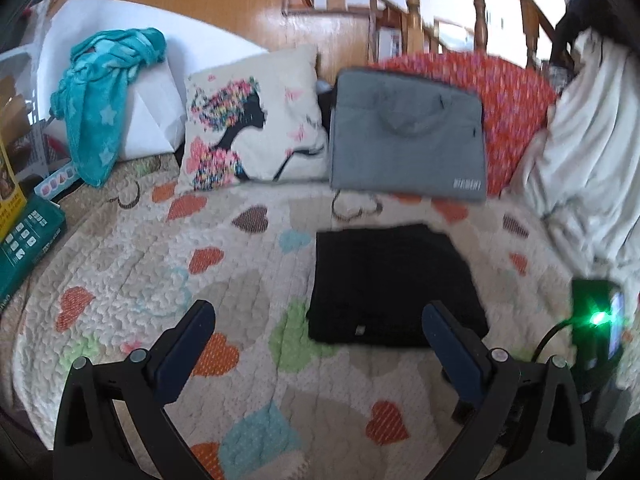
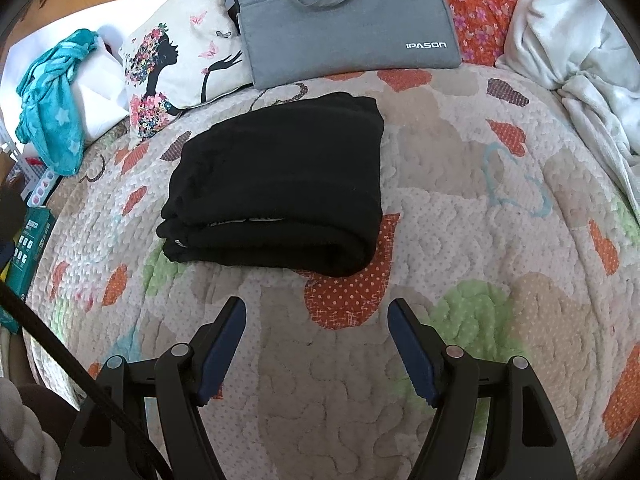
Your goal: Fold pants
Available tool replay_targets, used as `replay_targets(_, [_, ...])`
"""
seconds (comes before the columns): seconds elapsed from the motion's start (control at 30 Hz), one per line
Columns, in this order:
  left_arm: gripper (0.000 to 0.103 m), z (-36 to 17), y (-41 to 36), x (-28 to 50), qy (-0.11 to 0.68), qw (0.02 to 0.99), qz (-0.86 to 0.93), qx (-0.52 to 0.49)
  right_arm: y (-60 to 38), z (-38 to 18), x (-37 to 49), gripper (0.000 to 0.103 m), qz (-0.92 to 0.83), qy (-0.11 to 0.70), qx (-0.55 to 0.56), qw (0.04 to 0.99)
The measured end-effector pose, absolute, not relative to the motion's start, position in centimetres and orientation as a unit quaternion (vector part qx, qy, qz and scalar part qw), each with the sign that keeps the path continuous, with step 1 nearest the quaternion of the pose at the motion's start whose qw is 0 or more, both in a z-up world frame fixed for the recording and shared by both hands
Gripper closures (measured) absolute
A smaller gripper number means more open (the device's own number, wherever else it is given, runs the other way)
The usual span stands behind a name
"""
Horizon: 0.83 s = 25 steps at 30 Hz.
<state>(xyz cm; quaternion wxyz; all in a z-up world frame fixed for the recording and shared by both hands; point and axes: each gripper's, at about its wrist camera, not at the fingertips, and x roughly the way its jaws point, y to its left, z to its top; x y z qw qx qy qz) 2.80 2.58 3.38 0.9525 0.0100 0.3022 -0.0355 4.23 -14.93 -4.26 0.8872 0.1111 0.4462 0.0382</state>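
Note:
The black pants [image 2: 280,184] lie folded into a compact rectangle on the heart-patterned quilt [image 2: 460,208]. They also show in the left wrist view [image 1: 392,284], ahead and to the right. My left gripper [image 1: 320,312] is open and empty, hovering above the quilt just short of the pants. My right gripper [image 2: 316,308] is open and empty, above the quilt a little in front of the pants. Neither gripper touches the pants.
A grey laptop bag [image 2: 344,20] leans behind the pants, beside a printed pillow [image 2: 180,60] and a red floral cushion [image 1: 516,112]. A teal blanket [image 1: 108,96] hangs at the left. A white blanket [image 2: 580,52] is at the right. Green boxes [image 1: 28,240] sit at the left edge.

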Motion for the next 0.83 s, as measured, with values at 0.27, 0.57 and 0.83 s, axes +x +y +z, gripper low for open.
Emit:
replay_targets(0.27, [0.000, 1.9, 2.1, 3.1, 0.335, 0.941, -0.030, 0.026, -15.1, -4.2, 4.3, 0.024, 0.035, 0.445, 0.111, 0.888])
replay_targets(0.57, [0.000, 0.5, 3.0, 3.8, 0.373, 0.927, -0.038, 0.008, -15.0, -4.2, 4.3, 0.024, 0.037, 0.443, 0.107, 0.889])
replay_targets(0.83, [0.000, -0.3, 2.6, 3.8, 0.388, 0.920, -0.047, 0.019, -14.6, -4.0, 3.9, 0.023, 0.035, 0.439, 0.096, 0.893])
